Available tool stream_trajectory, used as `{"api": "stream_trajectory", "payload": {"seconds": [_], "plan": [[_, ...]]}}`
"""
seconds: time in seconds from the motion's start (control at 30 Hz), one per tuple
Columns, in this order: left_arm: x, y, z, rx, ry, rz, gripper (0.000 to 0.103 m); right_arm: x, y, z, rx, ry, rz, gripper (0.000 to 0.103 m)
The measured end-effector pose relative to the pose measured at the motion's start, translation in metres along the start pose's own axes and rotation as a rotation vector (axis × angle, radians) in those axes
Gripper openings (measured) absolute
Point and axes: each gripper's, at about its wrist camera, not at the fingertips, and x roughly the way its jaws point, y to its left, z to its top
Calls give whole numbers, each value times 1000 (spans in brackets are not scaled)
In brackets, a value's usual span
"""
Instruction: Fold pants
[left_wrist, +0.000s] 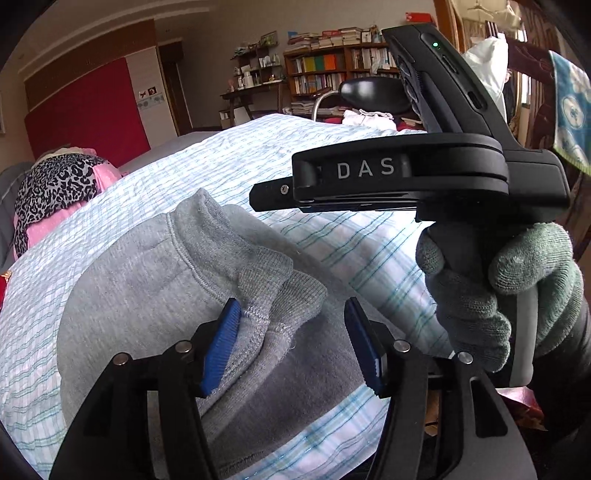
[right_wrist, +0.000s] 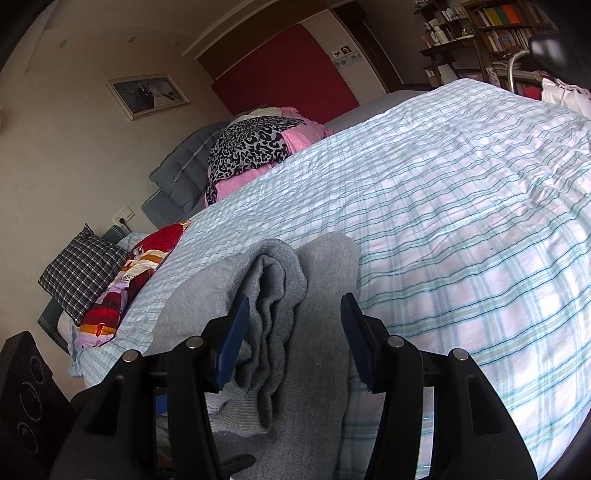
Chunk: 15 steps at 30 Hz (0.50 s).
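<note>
Grey sweatpants (left_wrist: 147, 295) lie folded in a bundle on a bed with a blue-and-white checked cover (left_wrist: 221, 155). My left gripper (left_wrist: 291, 306) stands open over the ribbed cuff end, its blue pads on either side of the cloth without pinching it. To the right of it, a gloved hand (left_wrist: 480, 295) holds the black housing marked DAS (left_wrist: 399, 173) of the other tool. In the right wrist view my right gripper (right_wrist: 294, 301) is open too, straddling the layered fold of the sweatpants (right_wrist: 314, 369) at the near edge of the checked cover (right_wrist: 461, 221).
A leopard-print and pink heap of clothes (right_wrist: 251, 147) sits at the far left of the bed. A checked pillow (right_wrist: 81, 273) and a red patterned quilt (right_wrist: 129, 277) lie off its left edge, with a black speaker (right_wrist: 26, 387) below. A bookshelf (left_wrist: 321, 70) and chair (left_wrist: 369, 92) stand beyond.
</note>
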Motion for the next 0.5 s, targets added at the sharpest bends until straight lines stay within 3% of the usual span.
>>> {"api": "stream_trajectory", "payload": {"seconds": [0.2,0.27,0.5], "plan": [[-26,13,-9,-19,-58,-81,59,16,15,2,20,62,88,53],[-34,16,-11,-20,-78,-60,59,21,19,0,22,79,81,60],[-44,53,-11,-122,-120,6,59,36,26,-8,11,129,-9,60]]}}
